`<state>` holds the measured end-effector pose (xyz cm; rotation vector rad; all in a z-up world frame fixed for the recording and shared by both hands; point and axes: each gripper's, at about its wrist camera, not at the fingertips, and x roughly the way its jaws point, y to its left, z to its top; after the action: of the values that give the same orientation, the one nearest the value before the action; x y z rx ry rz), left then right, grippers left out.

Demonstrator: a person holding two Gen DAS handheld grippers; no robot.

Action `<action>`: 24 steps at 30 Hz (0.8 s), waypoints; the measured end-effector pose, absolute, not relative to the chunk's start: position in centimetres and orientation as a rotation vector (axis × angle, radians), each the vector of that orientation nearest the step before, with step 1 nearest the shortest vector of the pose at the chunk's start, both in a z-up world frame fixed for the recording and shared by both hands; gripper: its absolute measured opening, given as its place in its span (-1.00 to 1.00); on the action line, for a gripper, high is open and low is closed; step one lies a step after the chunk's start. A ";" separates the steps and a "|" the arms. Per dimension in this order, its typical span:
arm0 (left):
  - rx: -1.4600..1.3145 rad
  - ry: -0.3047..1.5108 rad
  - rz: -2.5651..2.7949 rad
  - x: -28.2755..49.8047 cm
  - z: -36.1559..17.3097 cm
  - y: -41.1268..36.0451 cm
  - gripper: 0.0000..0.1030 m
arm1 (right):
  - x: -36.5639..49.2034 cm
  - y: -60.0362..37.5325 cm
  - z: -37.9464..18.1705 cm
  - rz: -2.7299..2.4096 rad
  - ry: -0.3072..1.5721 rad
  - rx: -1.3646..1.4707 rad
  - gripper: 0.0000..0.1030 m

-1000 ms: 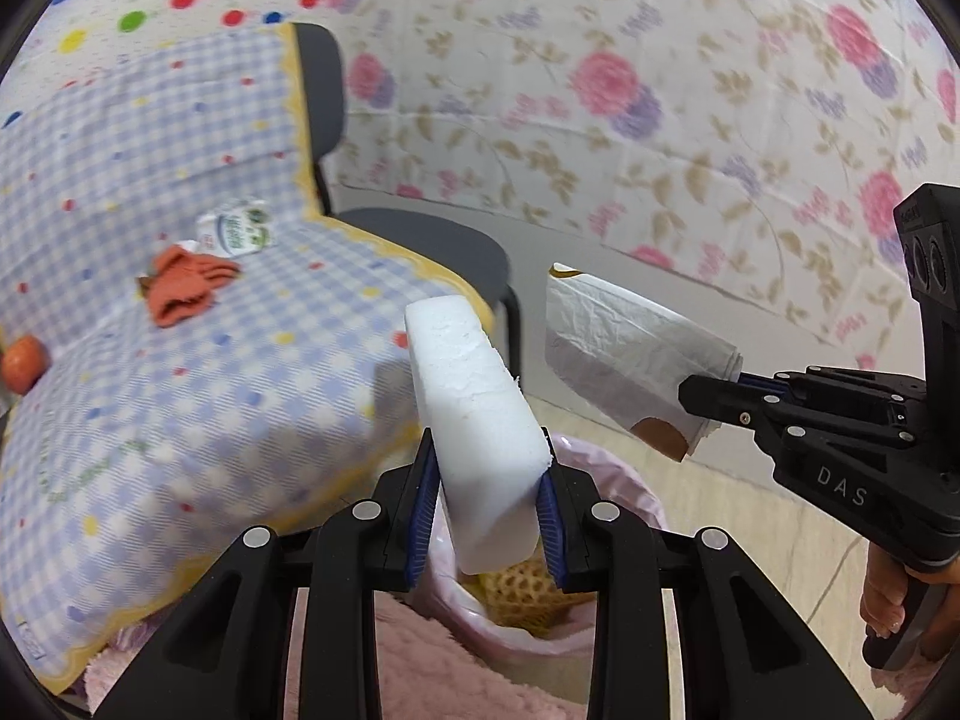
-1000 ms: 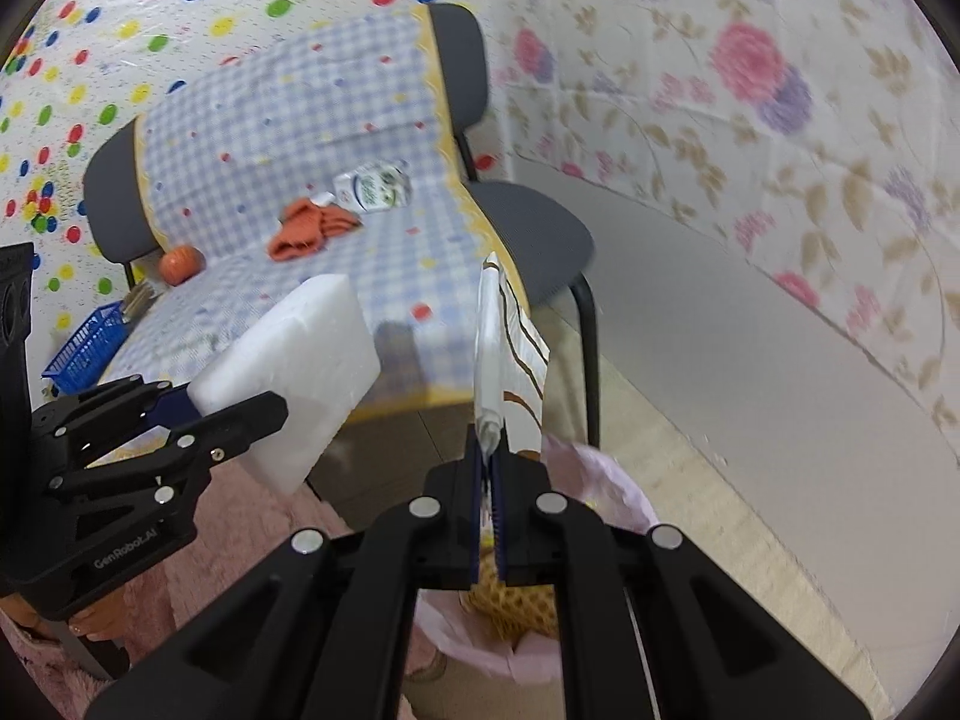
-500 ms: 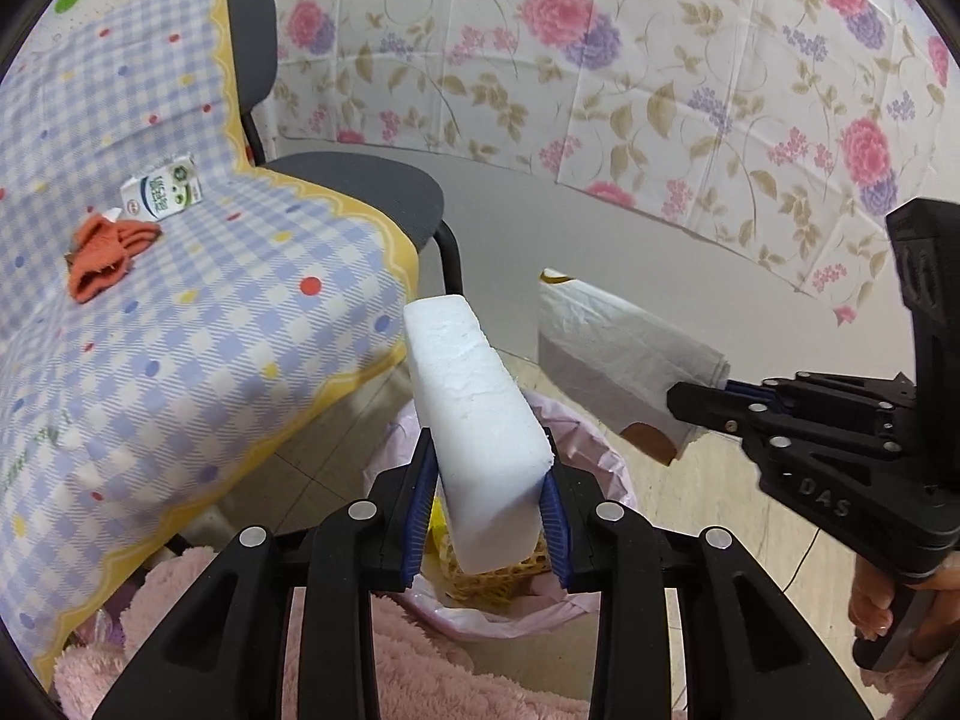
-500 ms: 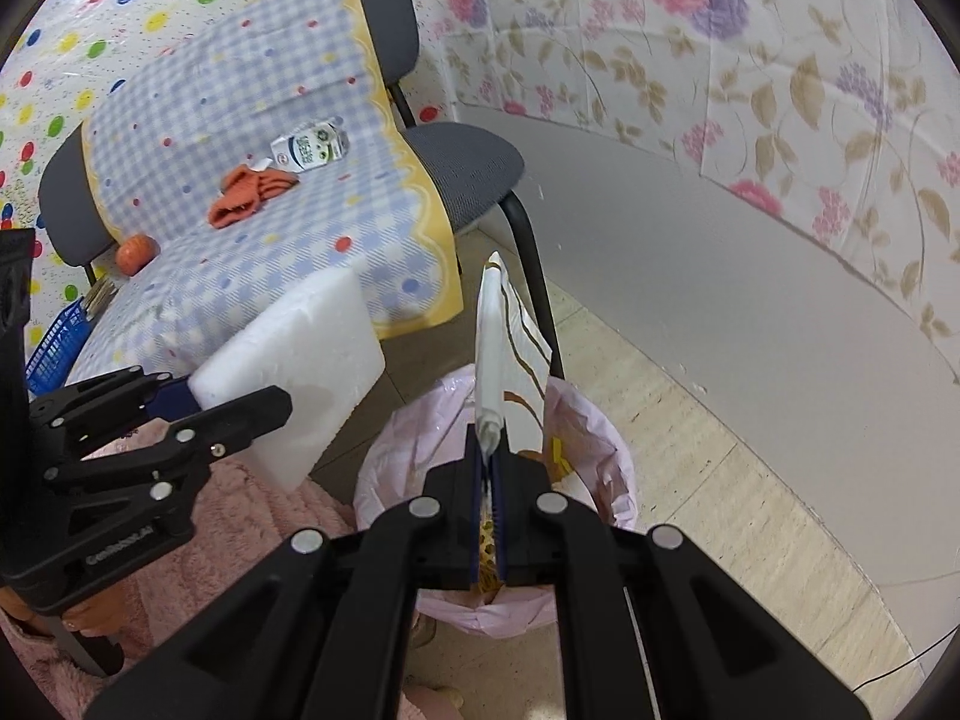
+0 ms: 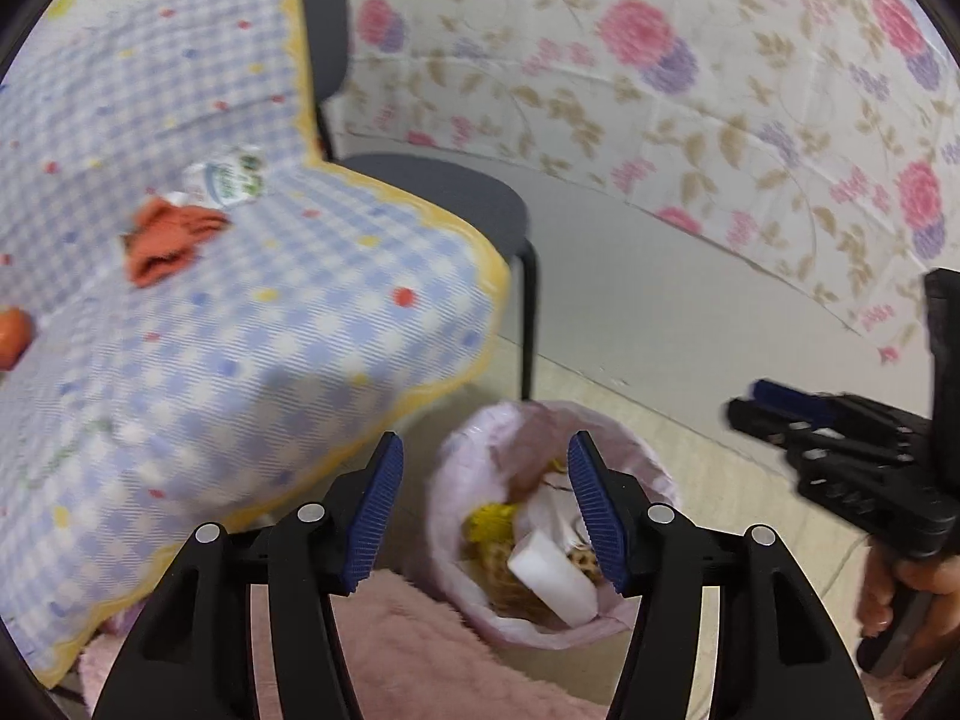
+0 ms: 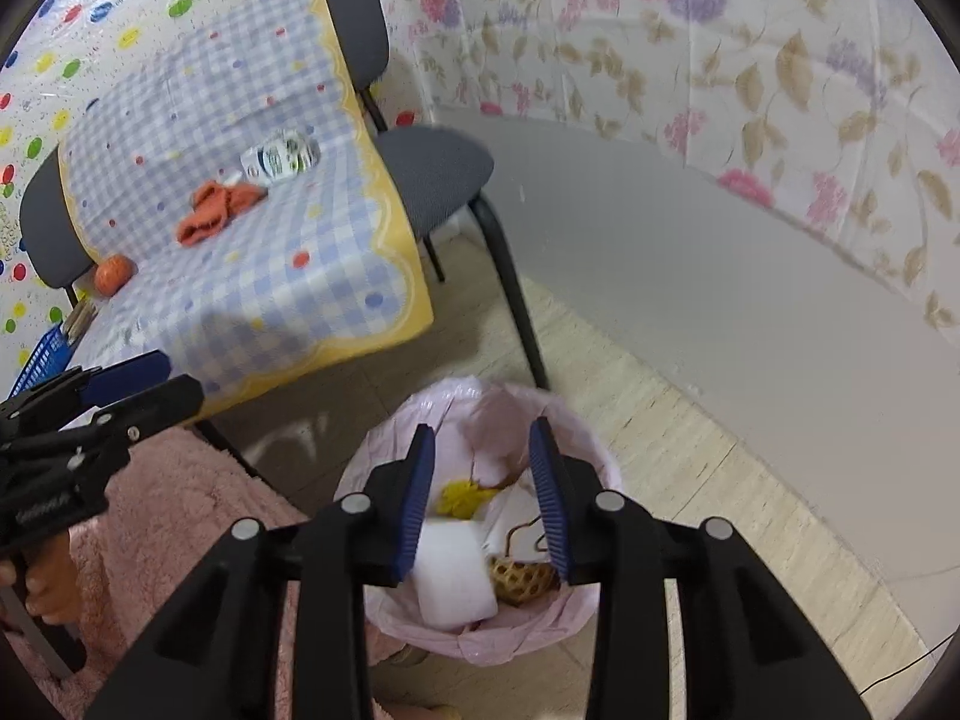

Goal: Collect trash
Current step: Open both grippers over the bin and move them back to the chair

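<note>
Your left tongs are opening, nothing between them; foam block lies in the lined bin below. Right tongs also opening, empty, over the bin. Left: carton, orange cloth on the table beyond.

Right gripper hangs above the pink-lined bin, jaws opening with nothing between them. Inside the bin lie a white foam block, a white paper bag and yellow scraps. Left gripper stands near the checked cloth.
</note>
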<state>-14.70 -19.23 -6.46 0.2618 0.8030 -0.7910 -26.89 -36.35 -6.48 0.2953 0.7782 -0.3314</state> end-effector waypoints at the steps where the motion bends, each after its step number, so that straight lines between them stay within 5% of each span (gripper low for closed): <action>1: 0.256 0.796 -0.772 -14.6 -6.0 -18.7 0.13 | -27.0 -36.2 -6.0 -0.335 0.765 0.293 -0.37; 20: 0.225 0.731 -0.552 -13.9 -1.6 -12.2 0.13 | -24.1 -31.0 0.4 -0.174 0.656 0.198 -0.37; 24: 0.195 0.733 -0.496 -13.0 -1.2 -10.3 0.28 | -23.0 -30.2 1.3 -0.151 0.659 0.167 -0.37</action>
<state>-12.96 -10.30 -1.20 0.1947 0.7330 -0.4955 -23.02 -30.17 1.26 0.1670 0.6592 -0.1510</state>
